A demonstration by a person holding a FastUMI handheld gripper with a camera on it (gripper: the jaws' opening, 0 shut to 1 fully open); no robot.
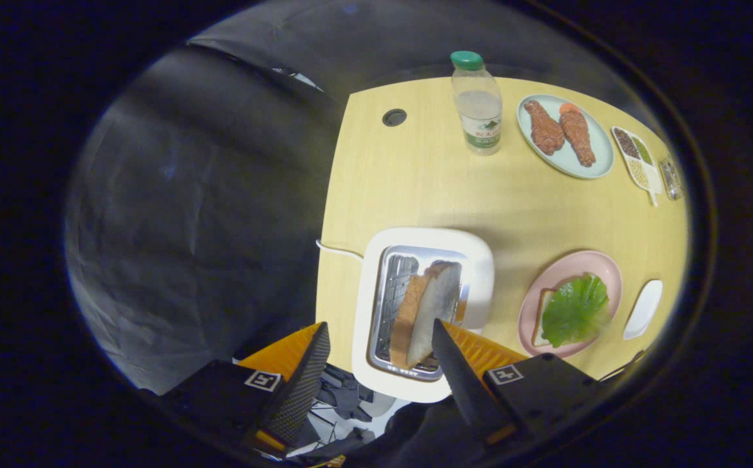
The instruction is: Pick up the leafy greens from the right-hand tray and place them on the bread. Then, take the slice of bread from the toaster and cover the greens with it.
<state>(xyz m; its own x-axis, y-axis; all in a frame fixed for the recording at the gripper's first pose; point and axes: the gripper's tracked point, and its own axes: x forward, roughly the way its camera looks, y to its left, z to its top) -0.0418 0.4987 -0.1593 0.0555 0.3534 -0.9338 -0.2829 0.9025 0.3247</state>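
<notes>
A white toaster (pixel 474 260) stands at the near edge of the yellow table (pixel 428 188), and a slice of bread (pixel 423 312) leans up out of its slot. My gripper (pixel 380 335) hovers open above the toaster's near end, and the bread's lower end lies between the fingers without either touching it. To the right of the toaster, a pink plate (pixel 575 263) holds another slice of bread (pixel 541 328) with the leafy greens (pixel 577 311) lying on top of it.
A small white tray (pixel 643 309) lies right of the pink plate. Farther back stand a green-capped water bottle (pixel 477 104), a pale blue plate with two pieces of meat (pixel 562 130) and a divided dish of grains (pixel 636 159). The table's left edge drops off beside the toaster.
</notes>
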